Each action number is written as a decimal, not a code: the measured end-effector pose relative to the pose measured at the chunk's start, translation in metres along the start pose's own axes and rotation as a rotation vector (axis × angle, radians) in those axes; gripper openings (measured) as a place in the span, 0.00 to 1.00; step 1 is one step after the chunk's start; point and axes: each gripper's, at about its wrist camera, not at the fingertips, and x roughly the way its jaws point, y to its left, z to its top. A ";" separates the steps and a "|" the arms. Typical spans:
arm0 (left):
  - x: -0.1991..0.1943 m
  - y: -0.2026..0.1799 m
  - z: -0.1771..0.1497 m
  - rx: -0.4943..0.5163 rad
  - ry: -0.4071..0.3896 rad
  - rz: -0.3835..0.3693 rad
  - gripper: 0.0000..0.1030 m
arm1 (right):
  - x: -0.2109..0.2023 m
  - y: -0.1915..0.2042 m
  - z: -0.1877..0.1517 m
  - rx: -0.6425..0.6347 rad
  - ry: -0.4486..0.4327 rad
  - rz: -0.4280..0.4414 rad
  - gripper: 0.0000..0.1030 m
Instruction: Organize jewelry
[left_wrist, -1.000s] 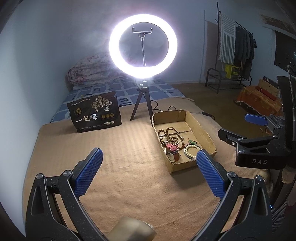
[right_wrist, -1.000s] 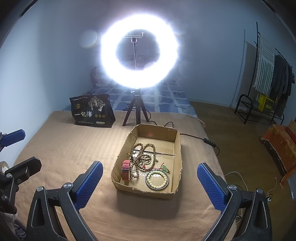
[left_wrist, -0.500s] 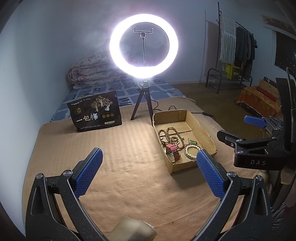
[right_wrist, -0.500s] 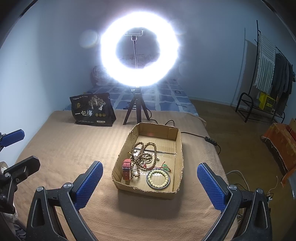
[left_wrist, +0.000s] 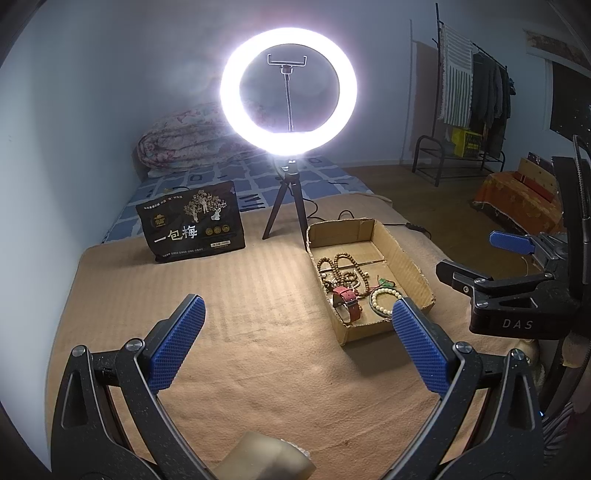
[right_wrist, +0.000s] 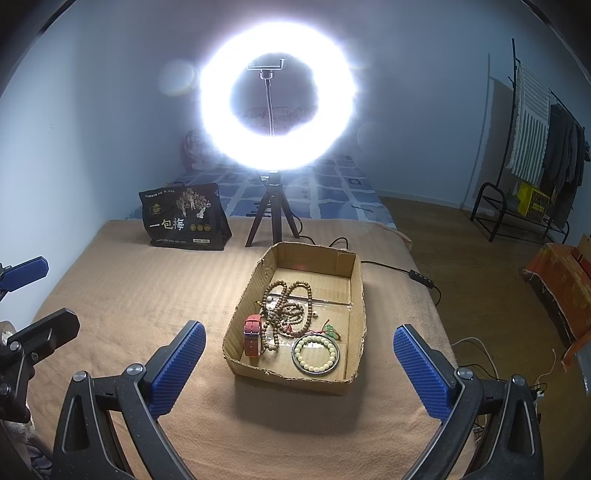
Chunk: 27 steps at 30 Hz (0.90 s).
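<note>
Plainly, both tools, left tool (left_wrist: 297, 349) and right tool (right_wrist: 299, 363), gape wide, empty.

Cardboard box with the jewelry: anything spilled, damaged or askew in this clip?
Nothing has spilled. The cardboard box has ragged, torn edges and sits at an angle on the tan blanket. Inside, the brown bead strands lie tangled in one heap beside the red strap watch and pale bead bracelet.
</note>
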 end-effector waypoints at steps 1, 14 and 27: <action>0.001 0.000 0.000 0.001 0.001 0.000 1.00 | 0.000 0.000 0.000 0.000 0.000 0.000 1.00; 0.000 0.007 -0.004 -0.020 0.004 0.020 1.00 | 0.002 0.002 -0.007 -0.004 0.009 0.000 1.00; -0.004 0.006 -0.004 -0.012 -0.025 0.045 1.00 | 0.002 0.004 -0.008 -0.008 0.015 0.000 1.00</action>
